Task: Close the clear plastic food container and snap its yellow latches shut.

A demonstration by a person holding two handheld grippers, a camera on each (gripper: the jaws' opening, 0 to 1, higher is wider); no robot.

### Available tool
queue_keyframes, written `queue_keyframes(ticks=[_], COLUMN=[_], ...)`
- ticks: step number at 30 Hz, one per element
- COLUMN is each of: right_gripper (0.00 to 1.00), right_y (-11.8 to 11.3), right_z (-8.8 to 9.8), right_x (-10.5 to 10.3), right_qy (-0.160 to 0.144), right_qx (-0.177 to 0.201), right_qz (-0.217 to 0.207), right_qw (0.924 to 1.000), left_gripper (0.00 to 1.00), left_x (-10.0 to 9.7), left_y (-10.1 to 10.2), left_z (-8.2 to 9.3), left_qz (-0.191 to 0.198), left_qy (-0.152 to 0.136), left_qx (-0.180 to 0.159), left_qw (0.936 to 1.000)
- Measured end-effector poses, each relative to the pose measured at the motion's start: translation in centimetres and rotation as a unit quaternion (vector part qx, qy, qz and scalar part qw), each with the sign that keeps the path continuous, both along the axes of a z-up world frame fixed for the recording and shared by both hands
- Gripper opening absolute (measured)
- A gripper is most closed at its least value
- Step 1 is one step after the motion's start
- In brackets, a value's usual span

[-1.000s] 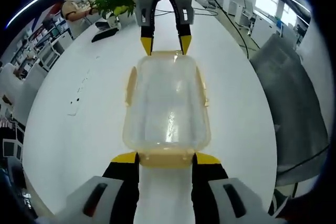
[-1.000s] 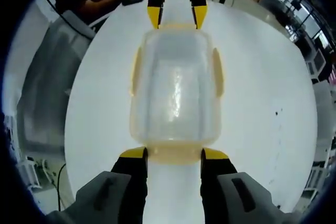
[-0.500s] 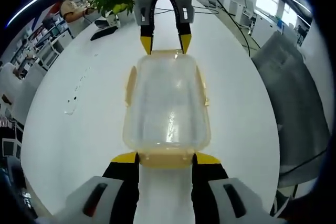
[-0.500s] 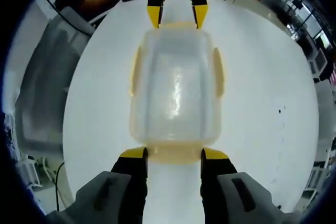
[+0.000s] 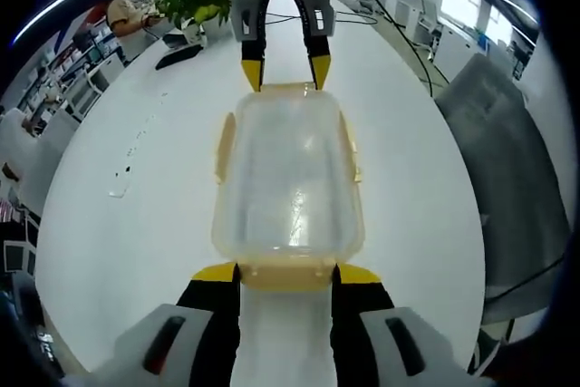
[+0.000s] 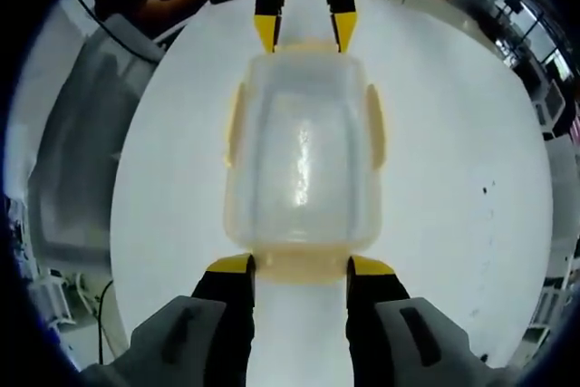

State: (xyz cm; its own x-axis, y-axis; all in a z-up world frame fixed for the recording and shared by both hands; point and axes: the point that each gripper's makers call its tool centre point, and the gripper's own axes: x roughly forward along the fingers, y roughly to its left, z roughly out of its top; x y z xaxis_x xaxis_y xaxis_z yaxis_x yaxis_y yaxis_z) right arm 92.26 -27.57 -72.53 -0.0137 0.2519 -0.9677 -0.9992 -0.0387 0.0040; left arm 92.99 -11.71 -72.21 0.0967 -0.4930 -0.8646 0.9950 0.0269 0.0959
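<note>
Yellow-tipped left gripper (image 5: 285,272) and right gripper (image 6: 300,265) flank container (image 5: 288,178) ends.

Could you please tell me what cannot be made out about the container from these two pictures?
- End latch in the left gripper view: too blurred to tell whether the left tool touches it or it is snapped.
- Container contents in the right gripper view: glare hides them.
</note>
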Motion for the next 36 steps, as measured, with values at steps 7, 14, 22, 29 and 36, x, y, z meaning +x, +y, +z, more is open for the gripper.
queue_keyframes(ticks=[7, 14, 22, 29, 36], right_gripper=[0.36, 0.36, 0.37, 0.35, 0.35], right_y=[0.0, -0.1, -0.2, -0.4, -0.4], right_z=[-0.3, -0.3, -0.6, -0.8, -0.7], right_x=[-0.1, 0.2, 0.2, 0.2, 0.0], right_qy=[0.004, 0.002, -0.002, -0.005, 0.005], right_qx=[-0.004, -0.005, -0.013, -0.016, -0.01], right_qz=[0.001, 0.004, 0.007, 0.008, -0.011], right_qw=[1.0, 1.0, 0.9999, 0.9998, 0.9999], left_gripper=[0.33, 0.33, 0.33, 0.33, 0.36], left_x=[-0.1, 0.0, 0.1, 0.1, 0.0], left_y=[0.0, 0.0, 0.2, 0.5, 1.0], left_z=[0.0, -0.1, -0.4, -0.4, -0.4], left_qz=[-0.003, 0.0, -0.004, 0.002, 0.007], left_qy=[0.001, 0.003, -0.003, 0.0, 0.003], left_qx=[0.003, 0.0, 0.008, 0.006, 0.007], left_qw=[1.0, 1.0, 0.9999, 1.0, 0.9999])
